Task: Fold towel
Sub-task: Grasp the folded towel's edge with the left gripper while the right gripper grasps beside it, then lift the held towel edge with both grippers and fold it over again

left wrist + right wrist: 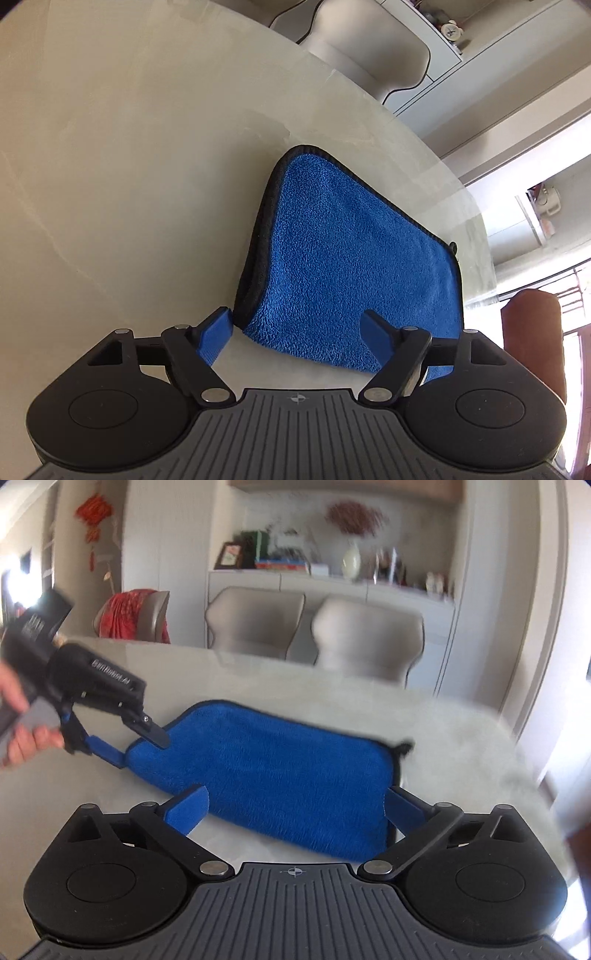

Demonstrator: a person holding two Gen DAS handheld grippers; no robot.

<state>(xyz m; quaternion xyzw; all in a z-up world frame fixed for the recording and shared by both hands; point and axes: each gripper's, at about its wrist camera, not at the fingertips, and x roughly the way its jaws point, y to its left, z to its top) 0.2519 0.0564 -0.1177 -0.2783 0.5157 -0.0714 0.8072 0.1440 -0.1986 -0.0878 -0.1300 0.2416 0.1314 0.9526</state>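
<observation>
A blue towel with a black hem lies folded on the pale table; it also shows in the right wrist view. My left gripper is open, its blue fingers straddling the towel's near corner. In the right wrist view the left gripper sits at the towel's left end. My right gripper is open, its fingers on either side of the towel's near edge. A small black loop sticks out at the towel's right corner.
Beige chairs stand at the table's far side, one draped in red cloth. A sideboard with a vase and books is behind. The table edge curves at the right. A brown chair back is near.
</observation>
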